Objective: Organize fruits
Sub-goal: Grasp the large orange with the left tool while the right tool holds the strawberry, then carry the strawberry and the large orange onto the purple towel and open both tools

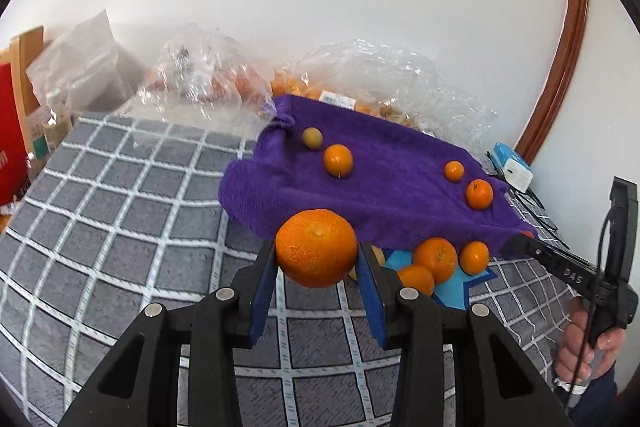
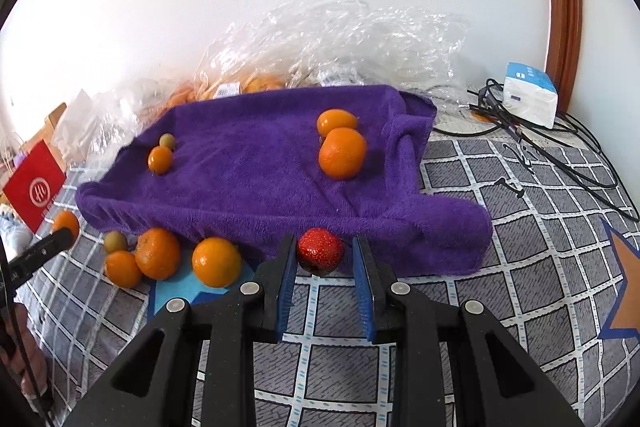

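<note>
The left gripper (image 1: 317,259) clamped a firm orange (image 1: 316,247) at its widest part, above the checked cloth (image 1: 120,227). The right gripper (image 2: 324,263) bracketed a strawberry (image 2: 320,251) beside the purple towel (image 2: 260,187), contact unclear; being soft, it probably needed light side pressure.

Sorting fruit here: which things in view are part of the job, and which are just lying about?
Job: big orange held in the left gripper; strawberry between the right gripper fingers; loose oranges beside the purple towel; fruit on the towel.

Lying about: plastic bags, white box, cables, red bag.
</note>
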